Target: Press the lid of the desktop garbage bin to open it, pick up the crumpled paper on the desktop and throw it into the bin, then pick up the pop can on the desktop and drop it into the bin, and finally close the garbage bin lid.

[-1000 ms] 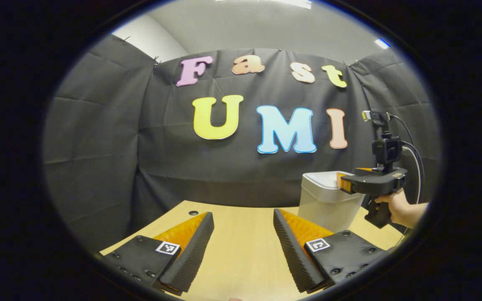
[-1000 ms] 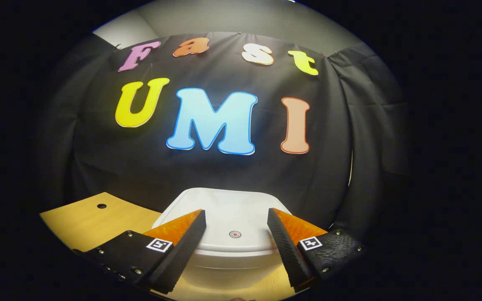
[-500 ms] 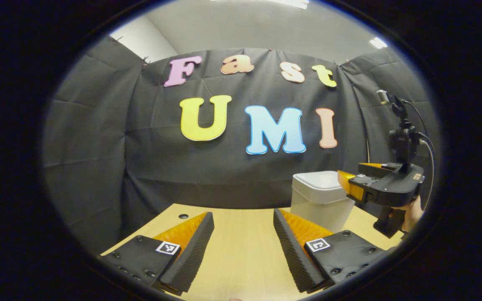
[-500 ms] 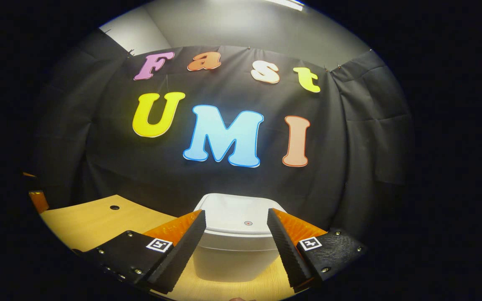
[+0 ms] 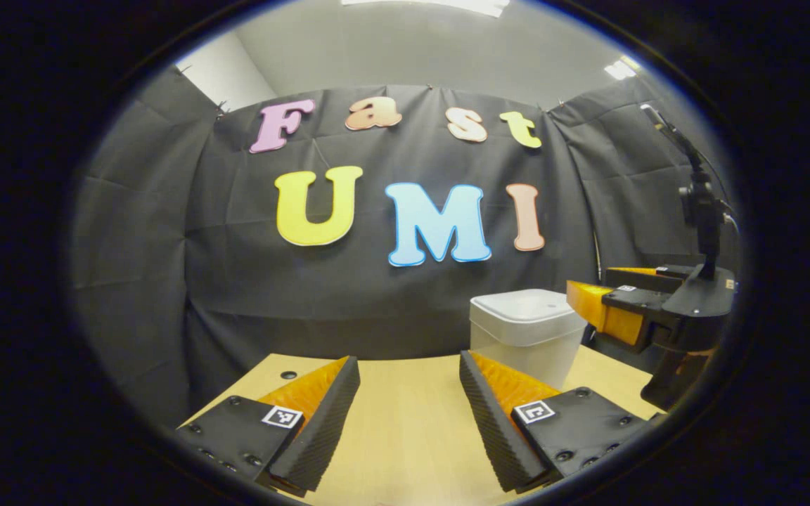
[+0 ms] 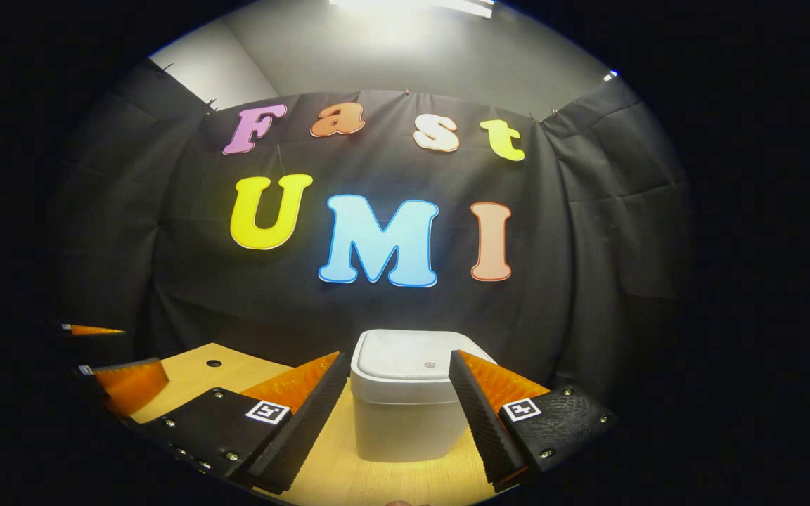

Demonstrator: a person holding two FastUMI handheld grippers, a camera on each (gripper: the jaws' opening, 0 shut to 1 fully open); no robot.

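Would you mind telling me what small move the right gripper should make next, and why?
Probably bring the right gripper forward and down onto the lid to press it. The bin stands closed on the table, the gripper is open, empty and apart from it, and no paper or can is in sight.

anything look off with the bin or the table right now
Nothing stands out. The white bin stands upright on the wooden table with its lid shut and level. The left gripper and right gripper are both open and hold nothing. No spill or damage is visible.
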